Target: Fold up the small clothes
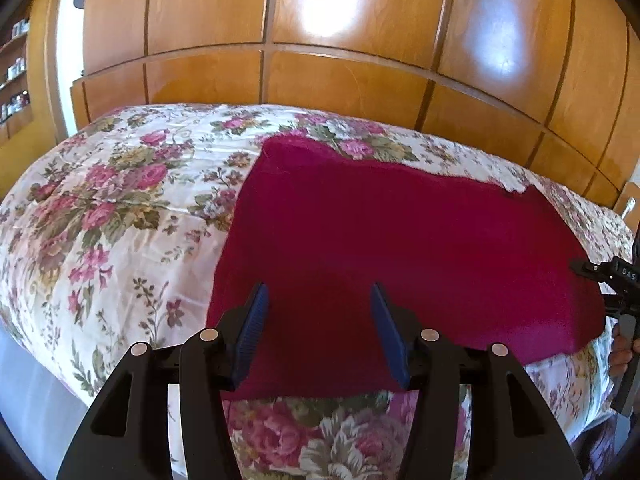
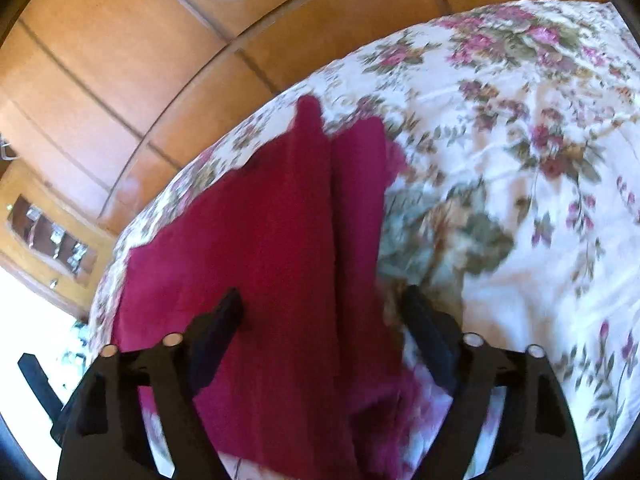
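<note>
A dark red garment (image 1: 400,248) lies spread flat on the floral bedspread (image 1: 112,216). My left gripper (image 1: 318,292) is open and empty, hovering over the garment's near edge. My right gripper shows at the right edge of the left wrist view (image 1: 580,270), at the garment's right side. In the right wrist view, blurred, the right gripper (image 2: 322,296) is open over the red garment (image 2: 272,240), which shows a lengthwise fold line and a narrow end pointing away. Nothing sits between its fingers that I can make out.
The bedspread (image 2: 520,160) covers the whole bed. Glossy wooden wardrobe doors (image 1: 320,40) stand just behind the bed. Shelves with small bottles (image 1: 16,72) are at the far left. The bed's near edge drops off below the left gripper.
</note>
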`<state>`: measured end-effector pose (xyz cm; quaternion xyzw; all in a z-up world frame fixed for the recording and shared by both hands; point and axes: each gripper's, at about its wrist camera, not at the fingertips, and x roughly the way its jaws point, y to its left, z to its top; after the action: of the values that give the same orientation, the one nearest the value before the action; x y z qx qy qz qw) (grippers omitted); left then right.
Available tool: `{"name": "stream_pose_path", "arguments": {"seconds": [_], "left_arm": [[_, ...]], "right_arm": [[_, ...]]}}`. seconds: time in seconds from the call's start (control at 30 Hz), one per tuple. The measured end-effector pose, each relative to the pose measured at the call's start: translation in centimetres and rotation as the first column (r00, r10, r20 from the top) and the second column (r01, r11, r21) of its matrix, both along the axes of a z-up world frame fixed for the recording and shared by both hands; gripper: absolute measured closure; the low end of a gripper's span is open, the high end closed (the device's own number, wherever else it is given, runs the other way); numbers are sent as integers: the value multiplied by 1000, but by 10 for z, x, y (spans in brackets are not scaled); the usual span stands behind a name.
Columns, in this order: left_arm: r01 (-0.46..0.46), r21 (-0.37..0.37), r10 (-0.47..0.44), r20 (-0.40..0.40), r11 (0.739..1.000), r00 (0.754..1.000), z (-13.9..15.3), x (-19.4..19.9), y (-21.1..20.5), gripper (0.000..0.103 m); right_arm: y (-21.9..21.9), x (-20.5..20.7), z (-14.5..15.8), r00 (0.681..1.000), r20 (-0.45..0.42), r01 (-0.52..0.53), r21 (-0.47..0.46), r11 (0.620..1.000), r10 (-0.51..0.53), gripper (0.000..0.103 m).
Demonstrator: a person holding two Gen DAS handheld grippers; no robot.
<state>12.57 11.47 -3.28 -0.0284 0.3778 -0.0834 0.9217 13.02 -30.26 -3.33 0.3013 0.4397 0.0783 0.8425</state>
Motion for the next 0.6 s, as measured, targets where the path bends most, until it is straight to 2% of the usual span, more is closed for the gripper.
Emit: {"name": "stream_pose_path", "arguments": {"seconds": [0.17,0.27,0.47,0.6], "left_arm": [[0,2,0,-35,1000,999,-11,1,-1,51],[5,5,-5,-42,1000,999,-11,3,-1,51],[17,27,-16,-47,999,999,-11,4,-3,51],[8,29,-7,-50,1000,999,-12,5,-3,51]], "right_arm": [[6,-12,-2,999,-6,-46,42,998,46,60],[14,-11,-2,998,-11,-60,47,997,61,68],[22,-2,2,998,-25,-48,45,998,50,73],[32,-2,23,996,3,-84,-4,996,84,75]]}}
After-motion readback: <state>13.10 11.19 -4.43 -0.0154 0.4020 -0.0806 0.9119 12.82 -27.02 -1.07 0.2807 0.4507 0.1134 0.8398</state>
